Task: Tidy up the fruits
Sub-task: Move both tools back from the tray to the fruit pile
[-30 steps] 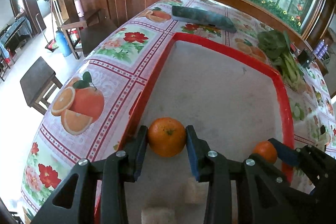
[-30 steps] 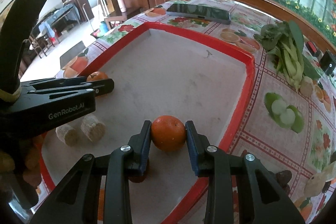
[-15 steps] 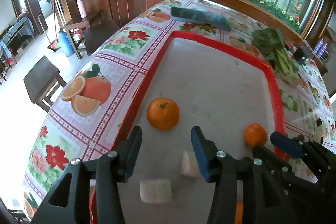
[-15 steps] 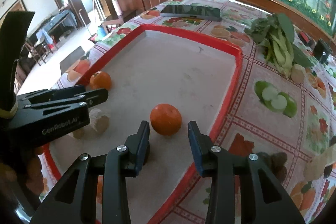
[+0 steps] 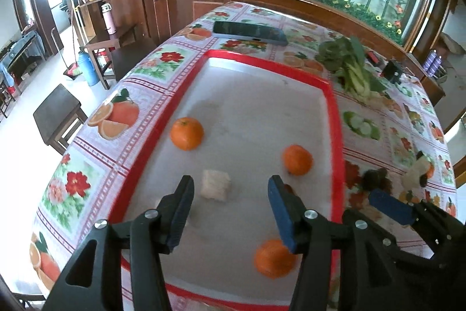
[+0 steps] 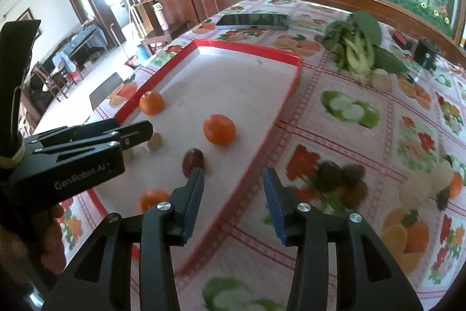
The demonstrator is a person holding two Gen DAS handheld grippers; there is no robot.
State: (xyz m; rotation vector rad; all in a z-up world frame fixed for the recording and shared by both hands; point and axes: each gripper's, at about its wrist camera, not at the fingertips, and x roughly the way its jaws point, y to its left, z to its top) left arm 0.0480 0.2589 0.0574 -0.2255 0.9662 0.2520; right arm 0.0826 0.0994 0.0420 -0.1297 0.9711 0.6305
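— What fruit do I have on the red tray (image 5: 335,118)?
— Three oranges: one (image 5: 186,133) by the left rim, one (image 5: 297,160) near the right rim, one (image 5: 273,258) at the near end, all resting apart. I also see a dark round fruit (image 6: 193,161) and pale cut chunks (image 5: 216,184) between them.

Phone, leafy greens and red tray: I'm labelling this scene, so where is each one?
phone (image 5: 250,32), left wrist view, middle of its dark screen.
leafy greens (image 6: 356,47), right wrist view, pale stalks.
red tray (image 5: 337,136), left wrist view, right-hand rim.
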